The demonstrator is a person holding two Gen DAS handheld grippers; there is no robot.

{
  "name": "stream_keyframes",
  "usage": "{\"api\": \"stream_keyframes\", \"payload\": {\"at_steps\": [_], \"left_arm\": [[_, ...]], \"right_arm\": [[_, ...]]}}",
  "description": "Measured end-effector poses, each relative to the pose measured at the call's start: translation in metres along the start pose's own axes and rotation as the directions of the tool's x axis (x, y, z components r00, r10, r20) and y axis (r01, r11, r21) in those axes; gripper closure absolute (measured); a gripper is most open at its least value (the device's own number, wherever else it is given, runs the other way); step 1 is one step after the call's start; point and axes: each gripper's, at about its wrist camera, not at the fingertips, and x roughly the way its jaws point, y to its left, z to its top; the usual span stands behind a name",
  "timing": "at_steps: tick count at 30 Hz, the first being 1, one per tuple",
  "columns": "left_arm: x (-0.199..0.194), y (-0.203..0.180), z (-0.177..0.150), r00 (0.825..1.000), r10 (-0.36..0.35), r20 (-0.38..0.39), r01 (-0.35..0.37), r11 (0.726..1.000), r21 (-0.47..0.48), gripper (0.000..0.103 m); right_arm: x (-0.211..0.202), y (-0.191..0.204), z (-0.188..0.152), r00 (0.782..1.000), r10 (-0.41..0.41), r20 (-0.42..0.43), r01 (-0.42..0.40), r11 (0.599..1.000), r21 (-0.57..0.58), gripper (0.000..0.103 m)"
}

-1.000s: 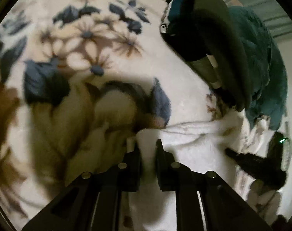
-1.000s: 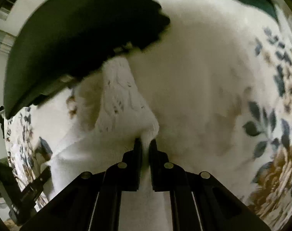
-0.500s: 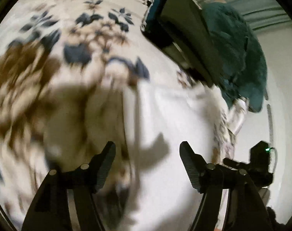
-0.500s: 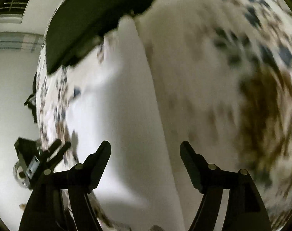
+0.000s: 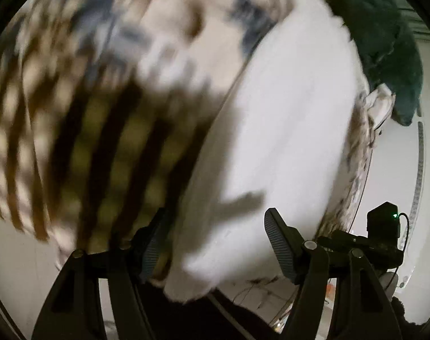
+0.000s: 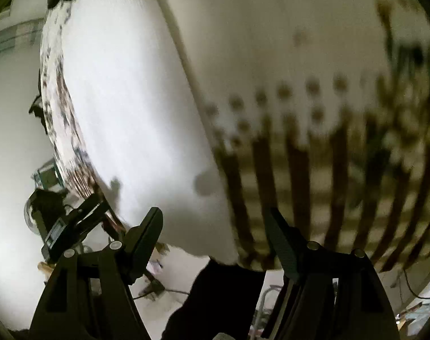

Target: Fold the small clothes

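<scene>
White garment [image 5: 277, 130] lies beyond left gripper [image 5: 215, 243], untouched.

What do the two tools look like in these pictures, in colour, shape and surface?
The left tool is black, with two flat tapered fingers whose inner pads carry fine ribbing. Round silver pivot pins sit on angular, hollowed black linkage arms. The right tool has the same build: black fingers, silver pins, cut-out linkages. No sleeve, marking or cable shows on either tool itself.
</scene>
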Motion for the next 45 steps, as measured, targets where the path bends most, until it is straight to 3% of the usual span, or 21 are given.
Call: {"api": "stream_keyframes", "payload": {"at_steps": [4, 9, 10, 11, 12, 14, 15, 17, 22, 27, 32, 36, 41, 45], "left_arm": [[0.023, 0.005, -0.012, 0.999, -0.037, -0.027, 0.037, 0.999, -0.002, 0.036], [0.025, -0.010, -0.010, 0.999, -0.038, 0.019, 0.037, 0.998, 0.045, 0.039], [0.023, -0.015, -0.011, 0.999, -0.036, 0.035, 0.033, 0.997, 0.064, 0.049], [0.022, -0.017, -0.014, 0.999, -0.021, 0.040, 0.018, 0.997, 0.078, 0.077], [0.020, -0.020, -0.016, 0.999, 0.000, 0.046, -0.005, 0.995, 0.095, 0.085], [0.012, -0.022, -0.018, 0.998, 0.000, 0.069, -0.006, 0.996, 0.090, 0.088], [0.008, -0.022, -0.019, 0.997, -0.003, 0.074, -0.002, 0.997, 0.075, 0.089], [0.002, -0.022, -0.022, 0.996, -0.015, 0.084, 0.011, 0.998, 0.054, 0.089], [-0.033, -0.010, -0.030, 0.991, -0.090, 0.097, 0.090, 0.996, 0.007, 0.090], [-0.060, -0.011, -0.027, 0.975, -0.189, 0.119, 0.193, 0.981, -0.020, 0.091], [-0.082, -0.033, 0.006, 0.955, -0.259, 0.147, 0.263, 0.965, -0.007, 0.091], [-0.089, -0.066, 0.053, 0.928, -0.329, 0.173, 0.332, 0.943, 0.013, 0.091], [-0.083, -0.097, 0.135, 0.902, -0.385, 0.197, 0.389, 0.921, 0.018, 0.091], [-0.057, -0.107, 0.209, 0.895, -0.400, 0.196, 0.409, 0.913, -0.002, 0.090]], "right_arm": [[0.032, -0.013, -0.016, 0.998, 0.047, -0.036, -0.047, 0.999, 0.000, 0.026], [0.069, -0.010, -0.020, 0.997, 0.069, -0.033, -0.068, 0.998, 0.013, 0.026], [0.070, -0.011, -0.022, 0.997, 0.079, -0.021, -0.079, 0.997, 0.025, 0.025], [0.075, -0.009, -0.023, 0.996, 0.090, -0.013, -0.089, 0.995, 0.033, 0.025], [0.076, -0.009, -0.027, 0.994, 0.107, -0.001, -0.107, 0.993, 0.041, 0.026], [0.078, -0.008, -0.033, 0.992, 0.130, 0.012, -0.130, 0.990, 0.046, 0.047], [0.081, -0.006, -0.035, 0.993, 0.117, 0.010, -0.117, 0.992, 0.053, 0.074], [0.085, -0.003, -0.040, 0.992, 0.128, 0.012, -0.128, 0.990, 0.059, 0.092], [0.058, 0.003, -0.056, 0.984, 0.173, 0.050, -0.175, 0.983, 0.046, 0.093], [0.017, 0.023, -0.062, 0.970, 0.225, 0.088, -0.225, 0.974, -0.002, 0.094], [-0.030, 0.046, -0.043, 0.948, 0.279, 0.151, -0.276, 0.960, -0.042, 0.094], [-0.065, 0.074, -0.007, 0.921, 0.321, 0.223, -0.311, 0.947, -0.077, 0.094], [-0.107, 0.097, 0.068, 0.873, 0.363, 0.325, -0.354, 0.931, -0.088, 0.094], [-0.122, 0.113, 0.133, 0.847, 0.393, 0.359, -0.402, 0.914, -0.053, 0.094]]}}
